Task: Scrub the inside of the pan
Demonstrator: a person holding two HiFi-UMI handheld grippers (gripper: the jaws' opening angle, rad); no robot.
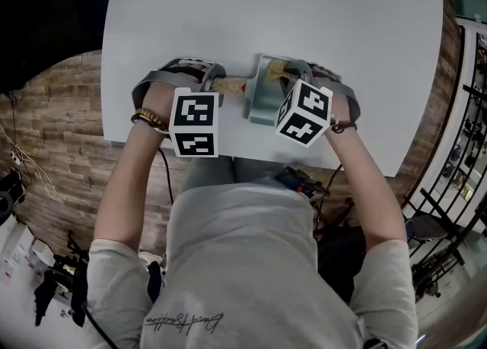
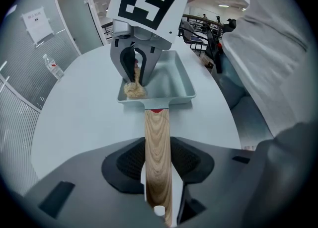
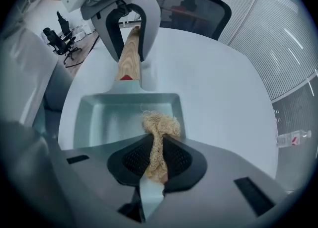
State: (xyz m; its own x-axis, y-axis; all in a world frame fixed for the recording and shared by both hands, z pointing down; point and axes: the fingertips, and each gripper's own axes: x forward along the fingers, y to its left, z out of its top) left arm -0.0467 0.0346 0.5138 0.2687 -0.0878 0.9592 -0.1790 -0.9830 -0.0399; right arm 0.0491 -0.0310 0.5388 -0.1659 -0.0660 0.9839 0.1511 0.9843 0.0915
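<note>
A pale grey-green rectangular pan (image 1: pixel 262 100) sits on a white tabletop (image 1: pixel 304 13), whose edge nearest the person lies just beside the pan. The pan's wooden handle (image 2: pixel 158 147) sticks out to the person's left. The left gripper (image 2: pixel 158 172) is at the far end of that handle from the pan. Its black fingers (image 2: pixel 126 162) are clamped on the wood from both sides. The right gripper (image 3: pixel 155 160) hovers over the pan from the end opposite the handle. Its fingers (image 3: pixel 181 158) pinch a tan, fibrous scrubber (image 3: pixel 159 127), with the loose tuft poking out past the tips. The tuft hangs inside the pan, close to one side wall. It seems to rest on the pan's floor, though contact is hard to confirm.
</note>
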